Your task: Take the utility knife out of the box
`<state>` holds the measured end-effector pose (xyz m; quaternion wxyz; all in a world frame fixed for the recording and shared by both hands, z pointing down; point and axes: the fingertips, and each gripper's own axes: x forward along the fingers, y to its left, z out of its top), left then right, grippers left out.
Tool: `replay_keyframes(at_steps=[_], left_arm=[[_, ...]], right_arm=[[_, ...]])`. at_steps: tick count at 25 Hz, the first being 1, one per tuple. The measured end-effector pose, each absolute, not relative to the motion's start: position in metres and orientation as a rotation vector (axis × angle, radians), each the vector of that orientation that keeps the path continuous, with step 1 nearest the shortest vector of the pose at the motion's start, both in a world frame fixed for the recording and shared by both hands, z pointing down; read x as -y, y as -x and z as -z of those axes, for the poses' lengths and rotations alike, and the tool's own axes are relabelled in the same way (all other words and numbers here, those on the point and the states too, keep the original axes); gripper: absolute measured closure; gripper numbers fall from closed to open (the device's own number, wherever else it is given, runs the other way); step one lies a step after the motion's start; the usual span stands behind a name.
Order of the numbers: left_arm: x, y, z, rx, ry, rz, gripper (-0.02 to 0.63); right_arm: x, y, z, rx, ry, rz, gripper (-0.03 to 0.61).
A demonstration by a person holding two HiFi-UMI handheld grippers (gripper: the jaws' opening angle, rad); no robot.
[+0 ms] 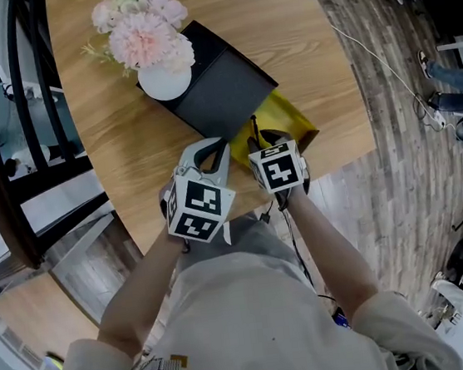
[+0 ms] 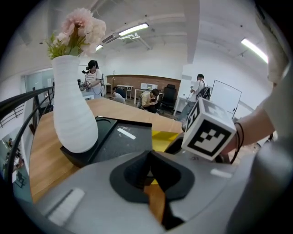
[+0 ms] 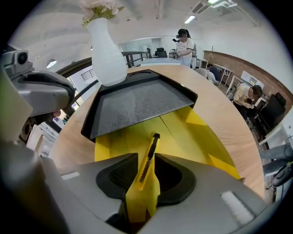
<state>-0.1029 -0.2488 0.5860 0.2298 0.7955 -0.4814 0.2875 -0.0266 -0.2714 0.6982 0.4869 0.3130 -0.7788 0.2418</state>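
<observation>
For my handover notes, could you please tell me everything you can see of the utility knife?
The utility knife is slim, with a yellow, plastic-looking body and a black strip running along its top to a black tip. The right gripper is shut on its rear part, with a jaw pressing on each side. It points forward, away from the person, with its tip over the open yellow box. I cannot make out an extended blade. Nothing else seems to touch it.
</observation>
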Motion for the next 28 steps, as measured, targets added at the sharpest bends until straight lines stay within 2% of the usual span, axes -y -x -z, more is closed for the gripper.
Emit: replay_keyframes(at_steps=[15,21,28], left_arm=[[0.238,0.103,-0.592,1.299,-2.171,-0.807,0.611],[0.235,0.102,-0.582,1.309,-2.179,-0.802,0.611],[0.238,0.100,-0.547,1.352,-2.222,-0.777,0.611]], right_arm=[[0.276,0.029,-0.708,1.861,-0.748,-0.596,0.512],[0.271,0.026,-0.678,1.905,-0.793,-0.700,0.514],[0.279,-0.001,-0.636,1.959,-0.895,-0.665,0.514]])
